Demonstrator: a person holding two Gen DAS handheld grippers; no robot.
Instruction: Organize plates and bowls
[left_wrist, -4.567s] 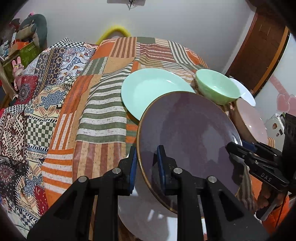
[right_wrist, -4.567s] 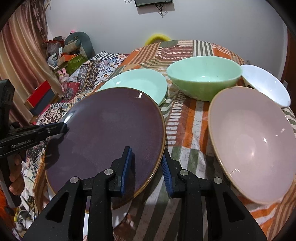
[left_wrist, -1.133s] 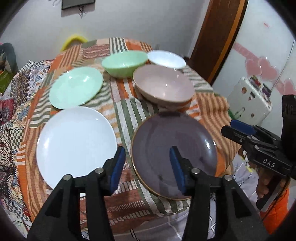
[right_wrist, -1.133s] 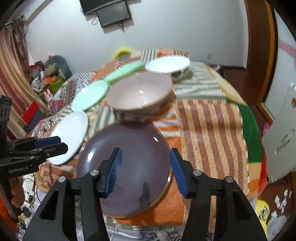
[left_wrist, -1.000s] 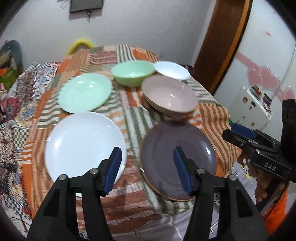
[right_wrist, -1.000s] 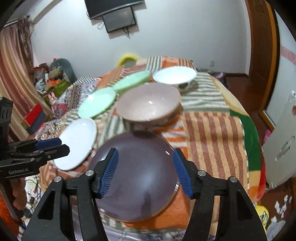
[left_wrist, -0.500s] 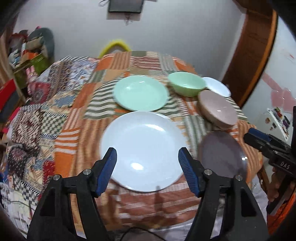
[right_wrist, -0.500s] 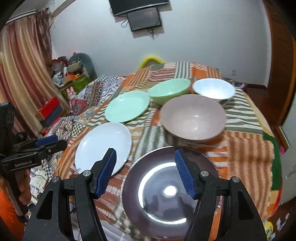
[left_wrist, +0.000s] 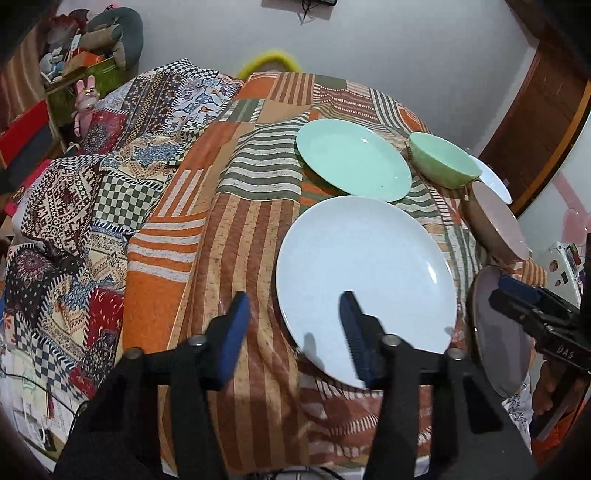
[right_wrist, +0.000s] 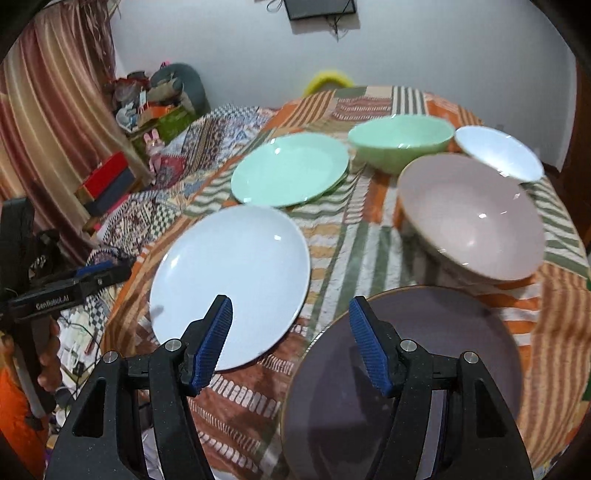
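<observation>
Left gripper (left_wrist: 293, 325) hovers over the near-left rim of the white plate (left_wrist: 365, 280); jaws have just been closing but are apart, pads clear of the plate, gripping nothing. The plate's near-left rim sits in the gap as seen from the left wrist view, no contact visible. White plate lies flat on the striped patchwork tablecloth (left_wrist: 236, 236), near table edge. Behind it, just apart: mint green plate (left_wrist: 352, 160). Right of that, mint green bowl (left_wrist: 441, 164), then small white bowl (right_wrist: 498, 153) at the far right. Pink bowl (right_wrist: 469, 218) sits in front of those two, near the green bowl. Dark purple plate (right_wrist: 406, 369) with a gold rim lies at the near-right edge, just beside the white plate. Right gripper (right_wrist: 291, 339) hangs above the gap between white and purple plates, jaws roughly half open, empty, right pad over the purple plate's rim.
</observation>
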